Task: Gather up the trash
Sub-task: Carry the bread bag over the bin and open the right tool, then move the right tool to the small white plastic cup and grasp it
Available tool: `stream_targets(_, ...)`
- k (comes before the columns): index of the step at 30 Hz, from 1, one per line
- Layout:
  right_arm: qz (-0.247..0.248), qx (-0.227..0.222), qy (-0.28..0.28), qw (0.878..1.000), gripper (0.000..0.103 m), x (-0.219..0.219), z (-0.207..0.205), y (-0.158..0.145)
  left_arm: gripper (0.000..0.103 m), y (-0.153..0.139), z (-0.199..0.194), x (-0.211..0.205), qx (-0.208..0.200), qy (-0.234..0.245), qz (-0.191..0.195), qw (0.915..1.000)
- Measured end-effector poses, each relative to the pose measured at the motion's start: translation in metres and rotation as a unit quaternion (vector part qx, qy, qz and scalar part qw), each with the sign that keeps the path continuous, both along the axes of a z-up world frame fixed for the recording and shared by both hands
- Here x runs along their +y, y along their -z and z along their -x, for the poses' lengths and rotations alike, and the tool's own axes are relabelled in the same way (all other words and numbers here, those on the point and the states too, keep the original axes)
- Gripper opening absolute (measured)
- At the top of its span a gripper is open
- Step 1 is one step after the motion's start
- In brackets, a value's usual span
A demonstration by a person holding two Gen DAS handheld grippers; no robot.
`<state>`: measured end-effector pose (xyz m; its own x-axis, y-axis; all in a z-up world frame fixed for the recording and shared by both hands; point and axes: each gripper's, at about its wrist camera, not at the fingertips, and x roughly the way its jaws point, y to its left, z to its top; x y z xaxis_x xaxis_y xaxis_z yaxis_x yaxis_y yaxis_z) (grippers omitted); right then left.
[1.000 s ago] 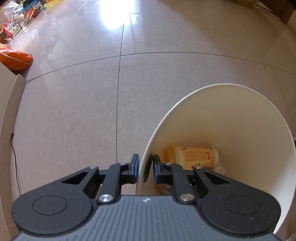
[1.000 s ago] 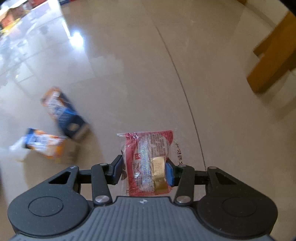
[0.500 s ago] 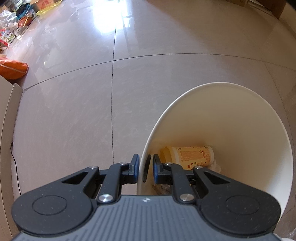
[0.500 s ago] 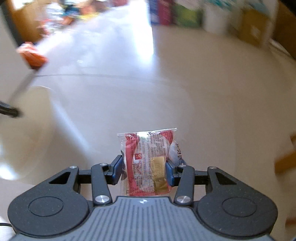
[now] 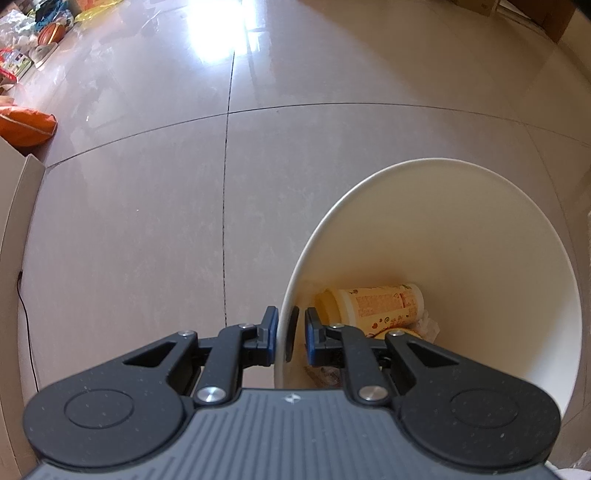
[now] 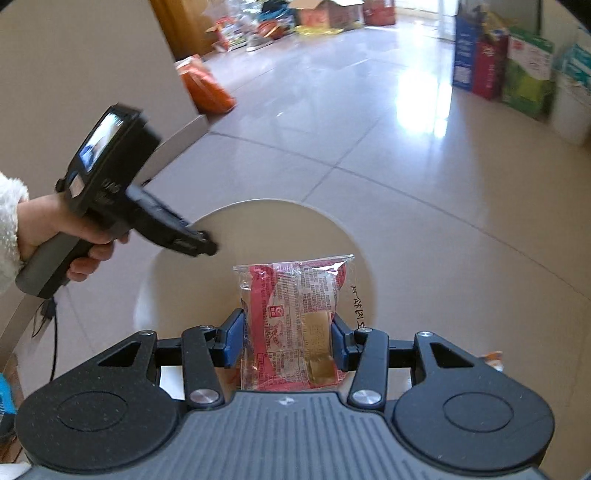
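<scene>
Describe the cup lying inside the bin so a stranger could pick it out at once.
Find the cream-white bin standing on the tiled floor, its rim pinched by the left gripper. Look down to its bottom: the cup lies on its side there, pale yellow with orange print and small heart motifs. The crumpled white scrap next to it is shapeless; the cup is the only cylinder.

Home: tiled floor [image 5: 129, 221], household clutter [image 6: 280, 22]
</scene>
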<state>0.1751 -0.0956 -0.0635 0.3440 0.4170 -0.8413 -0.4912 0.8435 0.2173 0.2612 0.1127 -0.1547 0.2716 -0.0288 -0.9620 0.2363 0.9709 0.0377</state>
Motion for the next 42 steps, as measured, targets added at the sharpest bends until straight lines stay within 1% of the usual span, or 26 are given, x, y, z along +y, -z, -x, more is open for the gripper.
stream_targets(3, 0.007, 0.004, -0.012, 1.000, 0.054, 0.013, 0.000, 0.004, 0.013, 0.001, -0.001, 0.001, 0.000, -0.001, 0.001, 1.0000)
stream_targets(5, 0.015, 0.006, -0.009, 1.000, 0.061, 0.014, 0.002, 0.007, 0.013, 0.001, -0.001, -0.002, 0.001, -0.003, 0.001, 1.0000)
stream_targets(8, 0.007, 0.024, 0.000, 1.000, 0.067, 0.015, -0.003, 0.010, 0.013, 0.002, 0.002, -0.005, 0.000, -0.001, 0.002, 1.0000)
stream_targets(10, 0.002, 0.027, 0.007, 1.000, 0.076, 0.015, -0.005, 0.013, 0.013, 0.002, 0.003, -0.005, 0.000, -0.001, 0.002, 1.0000)
stream_targets(12, -0.003, 0.025, 0.009, 1.000, 0.077, 0.014, -0.005, 0.011, 0.013, 0.002, 0.002, -0.004, 0.000, -0.002, 0.005, 1.0000)
stream_targets(15, -0.009, 0.021, 0.008, 1.000, 0.083, 0.017, -0.003, 0.010, 0.013, 0.001, 0.003, -0.004, 0.000, -0.001, 0.005, 1.0000)
stream_targets(18, -0.003, 0.014, 0.013, 1.000, 0.084, 0.015, -0.003, 0.011, 0.013, 0.000, 0.003, -0.003, 0.000, -0.001, 0.006, 1.0000)
stream_targets(21, -0.005, 0.014, 0.032, 0.999, 0.084, 0.004, -0.005, 0.012, 0.013, -0.002, 0.003, -0.003, -0.002, 0.001, 0.005, 1.0000)
stream_targets(24, -0.008, 0.000, 0.051, 0.999, 0.084, -0.014, -0.007, 0.015, 0.013, -0.002, 0.004, 0.000, -0.005, -0.004, 0.007, 1.0000)
stream_targets(27, -0.001, -0.014, 0.074, 0.997, 0.085, -0.044, -0.006, 0.017, 0.013, -0.001, 0.006, 0.002, -0.007, -0.010, 0.011, 0.9999)
stream_targets(29, 0.004, -0.018, 0.093, 0.996, 0.086, -0.066, -0.006, 0.023, 0.013, 0.000, 0.007, 0.003, -0.007, -0.013, 0.010, 0.9998)
stream_targets(31, 0.020, -0.022, 0.113, 0.993, 0.086, -0.089, -0.006, 0.033, 0.013, 0.001, 0.008, 0.005, -0.005, -0.017, 0.011, 0.9998)
stream_targets(36, 0.070, -0.024, 0.147, 0.986, 0.085, -0.136, -0.003, 0.070, 0.013, -0.001, 0.008, 0.007, -0.001, -0.027, 0.016, 0.9995)
stream_targets(39, 0.079, -0.014, 0.155, 0.985, 0.085, -0.152, 0.000, 0.095, 0.013, -0.004, 0.008, 0.007, -0.006, -0.027, 0.022, 0.9994)
stream_targets(42, 0.078, 0.001, 0.149, 0.986, 0.084, -0.156, 0.001, 0.121, 0.013, -0.004, 0.009, 0.007, -0.009, -0.032, 0.024, 0.9992)
